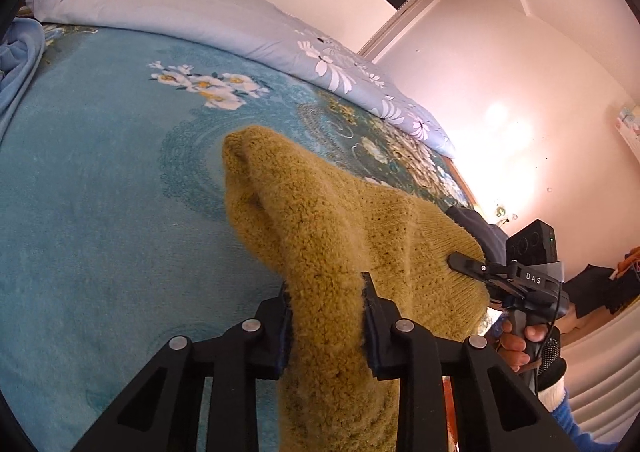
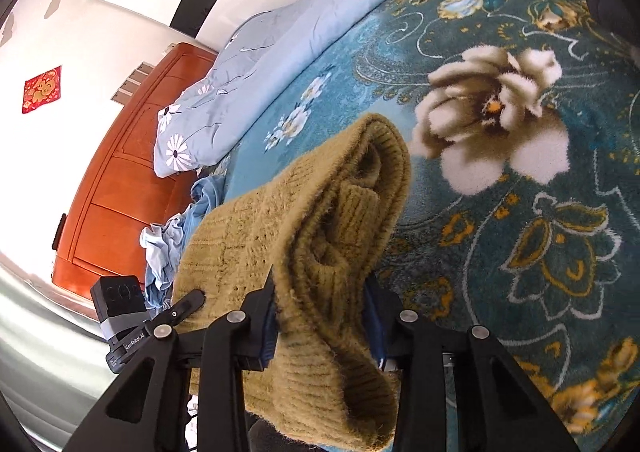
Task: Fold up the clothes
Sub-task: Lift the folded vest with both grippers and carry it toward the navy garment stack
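While both grippers are lifted above a bed, each one pinches the same mustard-yellow knitted sweater (image 1: 328,236). Nearest the left wrist camera, the left gripper (image 1: 326,316) has its two black fingers pressed against a thick, fuzzy fold of the knit, which fills the gap between them and runs forward and up to a rounded peak. The fabric here is coarse and looped, with a smoother ribbed band off to the right. On that ribbed band, one finger of the right gripper (image 1: 466,264) presses into the knit, with the person's hand (image 1: 516,344) around its handle just below.

From the right wrist camera, the right gripper (image 2: 320,316) clamps a bunched ribbed section of the sweater (image 2: 320,220), which spills down between the fingers and also rises ahead into a curled, rolled edge with a deep fold. To the left, a finger of the left gripper (image 2: 186,306) lies against the flatter knit.

Below and beyond the sweater lies a teal plush blanket (image 1: 100,192) patterned with white and cream flowers. Farther on, a pale blue flowered quilt (image 1: 224,16) is heaped along the far side of the bed. A crumpled light blue garment (image 2: 176,240) lies near a reddish wooden headboard (image 2: 120,180).
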Demonstrator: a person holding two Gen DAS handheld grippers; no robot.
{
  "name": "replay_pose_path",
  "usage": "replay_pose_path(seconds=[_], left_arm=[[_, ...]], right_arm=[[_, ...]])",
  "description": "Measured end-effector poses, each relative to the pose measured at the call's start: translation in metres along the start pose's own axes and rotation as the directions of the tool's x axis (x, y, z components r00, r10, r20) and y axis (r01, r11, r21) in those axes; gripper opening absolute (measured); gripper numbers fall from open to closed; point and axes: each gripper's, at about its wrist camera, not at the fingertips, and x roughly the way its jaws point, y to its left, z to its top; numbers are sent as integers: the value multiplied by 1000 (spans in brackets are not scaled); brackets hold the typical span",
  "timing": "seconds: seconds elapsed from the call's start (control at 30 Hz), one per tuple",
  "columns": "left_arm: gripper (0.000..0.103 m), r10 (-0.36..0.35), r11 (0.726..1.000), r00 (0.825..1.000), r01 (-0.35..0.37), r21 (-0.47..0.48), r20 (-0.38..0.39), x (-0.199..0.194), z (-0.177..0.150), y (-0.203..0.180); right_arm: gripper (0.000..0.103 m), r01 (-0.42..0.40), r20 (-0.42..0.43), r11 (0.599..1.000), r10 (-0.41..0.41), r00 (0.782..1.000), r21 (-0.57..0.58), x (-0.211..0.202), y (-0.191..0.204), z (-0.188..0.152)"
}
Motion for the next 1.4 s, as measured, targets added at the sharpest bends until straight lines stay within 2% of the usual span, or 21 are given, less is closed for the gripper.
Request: replay_pose_path(seconds=[0.17, 0.3, 0.53, 0.67, 0.87, 1.13, 1.27, 1.33, 1.4], left_arm=[[31, -37, 999, 999, 37, 11, 24, -13, -4, -24], [31, -43, 998, 999, 42, 45, 18, -11, 5, -52], [31, -98, 979, 995, 92, 182, 21, 18, 34, -142], [31, -150, 956, 989, 149, 254, -16, 61, 50, -204], [31, -193, 913, 973, 224, 340, -124, 141, 58, -295], [31, -228, 872, 945, 305, 384, -233, 237, 50, -392], [31, -232, 876, 940, 313, 367, -249, 278, 43, -408], [31, -209, 891, 942, 294, 347, -262, 303, 35, -405], [31, -187, 913, 934, 280, 297, -304, 329, 23, -392]], right_arm=[[38, 12, 20, 999, -11, 1000, -51, -33, 18, -2], [38, 18, 40, 996, -15, 999, -87, -61, 27, 5], [38, 44, 107, 991, -30, 994, -129, -144, 12, 38], [38, 96, 163, 986, -74, 984, -133, -208, -10, 66], [38, 203, 215, 973, -177, 961, -106, -298, -62, 101], [38, 347, 246, 938, -333, 910, -15, -391, -131, 136], [38, 388, 255, 921, -379, 890, 13, -413, -170, 148], [38, 397, 248, 917, -394, 885, 37, -410, -195, 150], [38, 395, 231, 915, -403, 886, 80, -399, -225, 148]])
